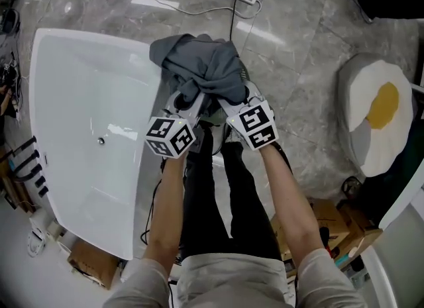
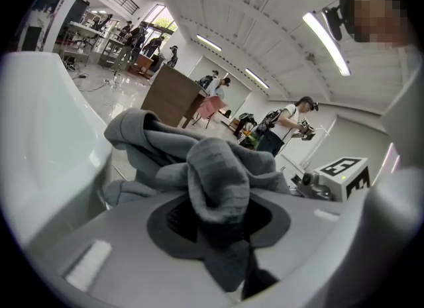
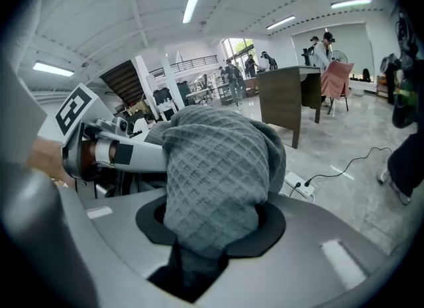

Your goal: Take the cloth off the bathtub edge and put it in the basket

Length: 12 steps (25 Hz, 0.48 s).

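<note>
Left gripper (image 1: 188, 99) and right gripper (image 1: 228, 99) sit side by side, each clamped on a bunch of the crumpled dark grey waffle-weave cloth (image 1: 202, 67). The cloth is held up at the far right corner of the white bathtub (image 1: 140, 187); contact with the rim can't be told. No basket is in view. Best approach: hold both clamps firm, move the hands as one, lift trailing folds clear, and release only above the basket.

Left forearm (image 1: 167, 207) and right forearm (image 1: 286, 197) bare, stretched forward side by side, left gripper (image 1: 188, 101) and right gripper (image 1: 229, 100) close together, tilted down, marker cubes facing up, each gripper's jaws pinched on a bunch of the grey cloth (image 1: 199, 65).
</note>
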Each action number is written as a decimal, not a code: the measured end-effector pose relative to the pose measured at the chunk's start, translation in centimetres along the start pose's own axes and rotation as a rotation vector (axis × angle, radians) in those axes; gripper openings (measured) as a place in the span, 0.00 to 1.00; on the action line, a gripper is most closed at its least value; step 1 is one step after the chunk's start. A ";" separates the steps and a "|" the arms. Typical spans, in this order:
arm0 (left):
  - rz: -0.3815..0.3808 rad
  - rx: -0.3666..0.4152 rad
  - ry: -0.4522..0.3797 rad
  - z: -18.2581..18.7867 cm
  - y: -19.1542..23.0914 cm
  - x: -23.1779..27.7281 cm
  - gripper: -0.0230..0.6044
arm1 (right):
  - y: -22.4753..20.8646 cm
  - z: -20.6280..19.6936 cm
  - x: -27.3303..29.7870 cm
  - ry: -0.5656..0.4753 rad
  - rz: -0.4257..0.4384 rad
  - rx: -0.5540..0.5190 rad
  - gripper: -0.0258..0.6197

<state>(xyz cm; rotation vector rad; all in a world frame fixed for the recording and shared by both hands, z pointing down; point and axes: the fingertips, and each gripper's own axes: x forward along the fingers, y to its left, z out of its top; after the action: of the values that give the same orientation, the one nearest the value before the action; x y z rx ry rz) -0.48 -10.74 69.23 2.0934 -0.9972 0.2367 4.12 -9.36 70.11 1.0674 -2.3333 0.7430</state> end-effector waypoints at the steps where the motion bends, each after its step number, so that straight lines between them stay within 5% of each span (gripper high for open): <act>1: -0.008 -0.006 0.014 -1.0 -0.5 0.3 0.31 | -0.3 -1.0 -0.6 0.012 -0.007 0.005 0.26; 12: -0.057 -0.079 0.198 -12.1 -2.5 2.7 0.31 | -1.6 -12.1 -3.5 0.139 -0.055 0.156 0.26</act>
<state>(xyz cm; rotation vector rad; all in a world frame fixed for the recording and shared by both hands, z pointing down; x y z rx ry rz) 5.04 -2.55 77.15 1.9803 -0.8154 0.3620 9.66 -0.66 77.43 1.1040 -2.1496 0.9589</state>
